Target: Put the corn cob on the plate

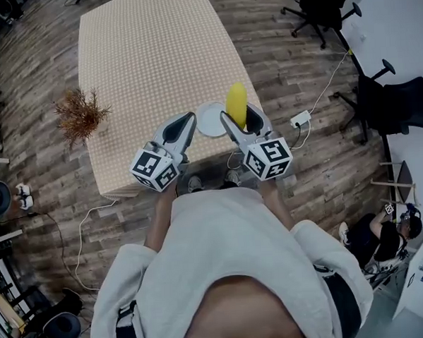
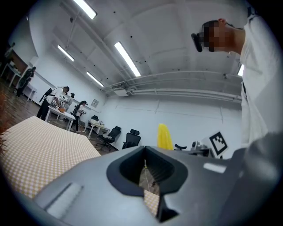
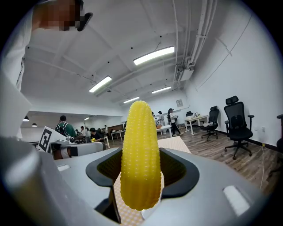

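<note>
Checkered table (image 1: 149,55) | plate (image 1: 207,121) near edge | dried plant (image 1: 80,115) left | right tool (image 1: 241,121) clamped on corn cob (image 1: 236,101) | left tool (image 2: 146,176) together

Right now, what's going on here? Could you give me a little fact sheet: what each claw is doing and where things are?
Right claw: shut on the corn cob, whose tip pokes out beyond the claw
Left claw: shut, nothing in it
Plate: white, nothing seen on it, near the table's front edge, between the two claws in the head view
Table: covered with a checked cloth
Dried plant: at the table's left edge
Progress: corn cob not yet on the plate
</note>
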{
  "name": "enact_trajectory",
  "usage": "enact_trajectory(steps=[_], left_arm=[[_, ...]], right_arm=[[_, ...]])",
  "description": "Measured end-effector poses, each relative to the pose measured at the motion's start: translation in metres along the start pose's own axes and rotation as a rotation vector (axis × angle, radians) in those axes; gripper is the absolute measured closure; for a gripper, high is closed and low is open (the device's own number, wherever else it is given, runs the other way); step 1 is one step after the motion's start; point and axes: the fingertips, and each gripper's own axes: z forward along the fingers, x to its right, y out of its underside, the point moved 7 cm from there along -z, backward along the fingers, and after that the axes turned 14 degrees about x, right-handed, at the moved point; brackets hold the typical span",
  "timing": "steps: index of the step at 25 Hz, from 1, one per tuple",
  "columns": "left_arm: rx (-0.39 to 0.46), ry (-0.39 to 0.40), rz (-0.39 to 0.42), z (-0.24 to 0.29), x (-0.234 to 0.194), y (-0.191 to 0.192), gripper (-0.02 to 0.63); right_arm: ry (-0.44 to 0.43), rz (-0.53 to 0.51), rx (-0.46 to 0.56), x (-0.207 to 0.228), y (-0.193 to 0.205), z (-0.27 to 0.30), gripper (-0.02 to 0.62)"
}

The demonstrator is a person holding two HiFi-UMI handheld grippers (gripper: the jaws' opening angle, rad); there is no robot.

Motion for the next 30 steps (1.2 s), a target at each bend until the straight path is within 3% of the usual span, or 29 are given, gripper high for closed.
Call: enact_trajectory(steps=[13,30], left_arm=[[-0.015,-0.063,-0.022,0.006,-0.009,0.012,0.597],[-0.186,-0.130,-0.146,-0.026,-0.024,0.080,0.597]], right_arm=[[-0.018,0.042,-0.072,0.020,0.019,0.006,0.337],[0.029,0.156,-0.273,0.025,0.100,-0.020,0.338]])
